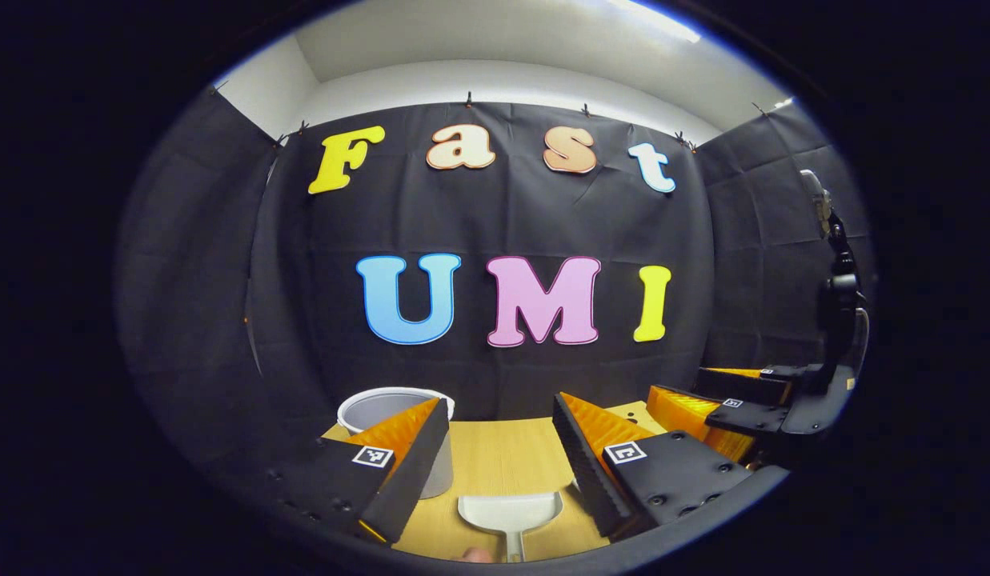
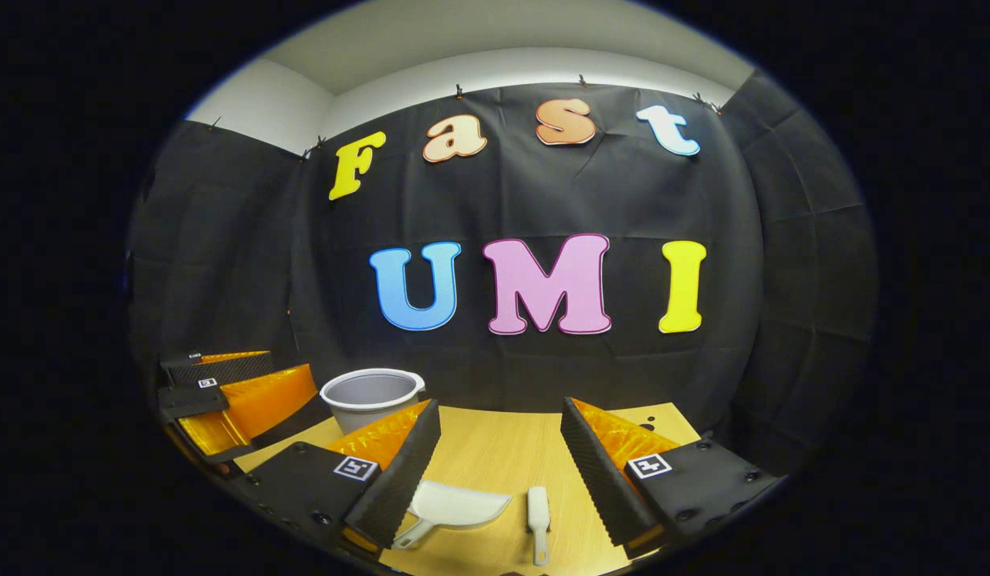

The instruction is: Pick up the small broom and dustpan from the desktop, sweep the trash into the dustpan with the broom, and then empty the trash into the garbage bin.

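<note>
A white dustpan lies on the wooden desktop, just below and between the fingers of my left gripper, which is open and holds nothing. In the right gripper view the dustpan lies left of a small white broom, whose handle points toward me. My right gripper hovers open above both. A pale garbage bin stands at the back left of the desktop; in the left gripper view the bin is partly hidden behind my left finger. A few small dark specks lie at the back right.
The other gripper hangs to the right in the left gripper view, and to the left in the right gripper view. A black camera stand rises at the far right. Black cloth walls the desk at the back and sides.
</note>
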`<action>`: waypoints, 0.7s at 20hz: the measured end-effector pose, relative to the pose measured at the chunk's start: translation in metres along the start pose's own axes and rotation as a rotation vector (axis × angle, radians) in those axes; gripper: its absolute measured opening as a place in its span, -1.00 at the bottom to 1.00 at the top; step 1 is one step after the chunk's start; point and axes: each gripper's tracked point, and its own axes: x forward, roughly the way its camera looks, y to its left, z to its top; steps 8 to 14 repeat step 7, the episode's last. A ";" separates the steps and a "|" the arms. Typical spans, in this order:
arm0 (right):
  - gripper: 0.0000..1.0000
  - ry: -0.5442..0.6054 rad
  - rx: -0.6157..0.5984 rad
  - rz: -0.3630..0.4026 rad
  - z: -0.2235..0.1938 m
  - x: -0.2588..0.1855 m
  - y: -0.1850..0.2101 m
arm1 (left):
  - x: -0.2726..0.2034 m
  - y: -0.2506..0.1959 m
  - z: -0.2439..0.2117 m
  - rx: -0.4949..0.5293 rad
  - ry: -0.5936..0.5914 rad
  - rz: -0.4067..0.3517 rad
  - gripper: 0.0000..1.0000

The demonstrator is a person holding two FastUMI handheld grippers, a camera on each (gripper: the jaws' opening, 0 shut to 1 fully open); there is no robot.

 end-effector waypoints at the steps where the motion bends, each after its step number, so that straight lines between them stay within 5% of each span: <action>1: 0.94 -0.001 -0.004 0.003 0.000 0.000 0.000 | -0.001 0.001 0.001 -0.005 -0.001 0.002 0.56; 14: 0.82 -0.002 -0.029 -0.014 -0.002 0.000 -0.001 | 0.000 0.003 -0.001 -0.054 0.015 0.004 0.57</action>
